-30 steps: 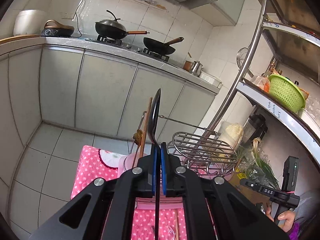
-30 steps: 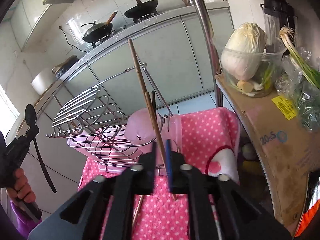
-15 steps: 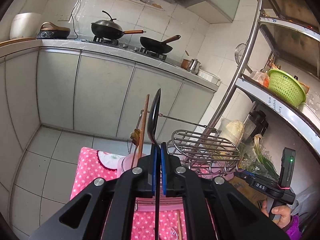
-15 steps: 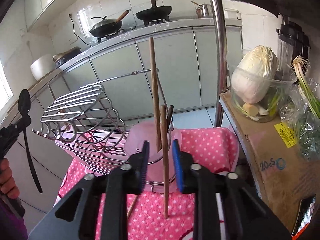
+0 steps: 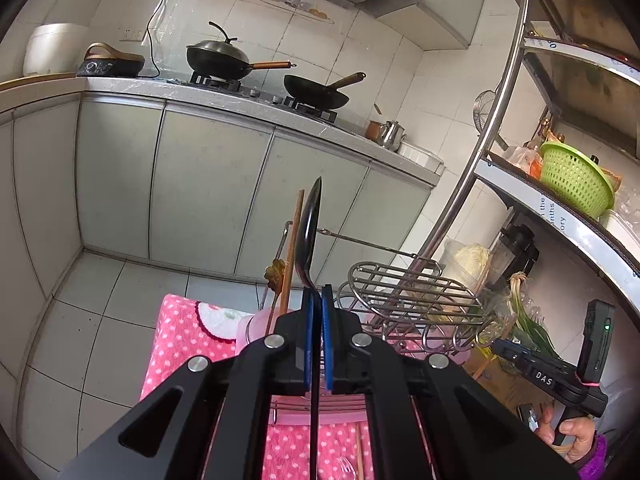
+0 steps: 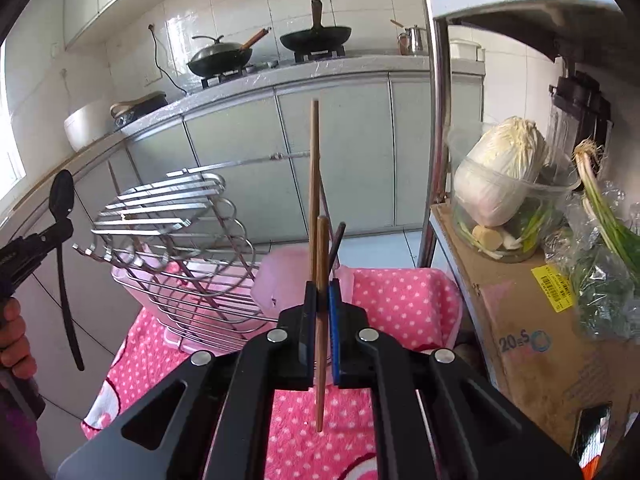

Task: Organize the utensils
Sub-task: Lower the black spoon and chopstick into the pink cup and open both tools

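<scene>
- Our left hand-held gripper (image 5: 316,300) was clamped on a black spoon (image 5: 310,228), held upright, bowl at the top, handle running down between the pads.
- Our right hand-held gripper (image 6: 322,294) had just been closing and was now clamped on a wooden chopstick (image 6: 320,320), which stood nearly upright, its lower end hanging above the pink dotted cloth (image 6: 400,300).
- Just behind it stood a pink cup (image 6: 280,284) with a taller chopstick (image 6: 314,168) in it.
- A wire rack (image 6: 176,240) sat to the left on the same cloth.
- A cabbage (image 6: 500,176) sat in a clear tub on a cardboard box to the right.
</scene>
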{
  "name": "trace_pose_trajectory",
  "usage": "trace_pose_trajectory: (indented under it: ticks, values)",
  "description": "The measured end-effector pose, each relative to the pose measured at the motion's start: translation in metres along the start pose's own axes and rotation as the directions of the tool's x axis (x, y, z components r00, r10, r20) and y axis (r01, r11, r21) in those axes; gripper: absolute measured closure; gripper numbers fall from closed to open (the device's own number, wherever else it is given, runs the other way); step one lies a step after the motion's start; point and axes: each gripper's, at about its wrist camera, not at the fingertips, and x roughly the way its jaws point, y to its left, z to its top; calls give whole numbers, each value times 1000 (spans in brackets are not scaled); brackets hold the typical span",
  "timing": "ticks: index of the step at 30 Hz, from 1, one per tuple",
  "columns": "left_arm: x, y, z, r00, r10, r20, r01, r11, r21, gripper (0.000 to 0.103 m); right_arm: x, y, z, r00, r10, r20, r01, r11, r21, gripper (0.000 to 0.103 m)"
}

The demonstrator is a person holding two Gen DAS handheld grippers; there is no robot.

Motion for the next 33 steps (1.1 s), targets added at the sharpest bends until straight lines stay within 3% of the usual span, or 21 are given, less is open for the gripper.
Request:
trace_pose_trajectory:
  ticks: [8, 14, 18, 21, 25, 33]
  values:
    - [-30, -13, 34, 989, -21, 146, 18, 1000, 22, 100, -68, 1, 42, 991, 73, 116, -75, 997, 13, 97]
    - [-31, -21, 54, 955, 3, 295, -17, 999, 43, 100, -105, 5, 80, 964, 81, 252, -87, 996, 15, 97]
    - [-17, -24, 49, 926, 46, 374, -87, 992, 94, 99, -100, 6, 93, 949, 54, 311, -62, 998, 16, 97]
    - [-6, -17, 40, 904, 68, 422, -116, 989, 89, 99, -81, 9, 95, 949, 21, 316, -29, 999, 20, 97]
    - [14, -2, 29, 888, 87, 452, -135, 988, 74, 99, -57, 13, 91, 956, 3, 293, -7, 1000, 14, 97]
    - [52, 24, 1, 911, 101, 399, -127, 991, 40, 99, -29, 15, 74, 978, -11, 209, 10, 1000, 5, 97]
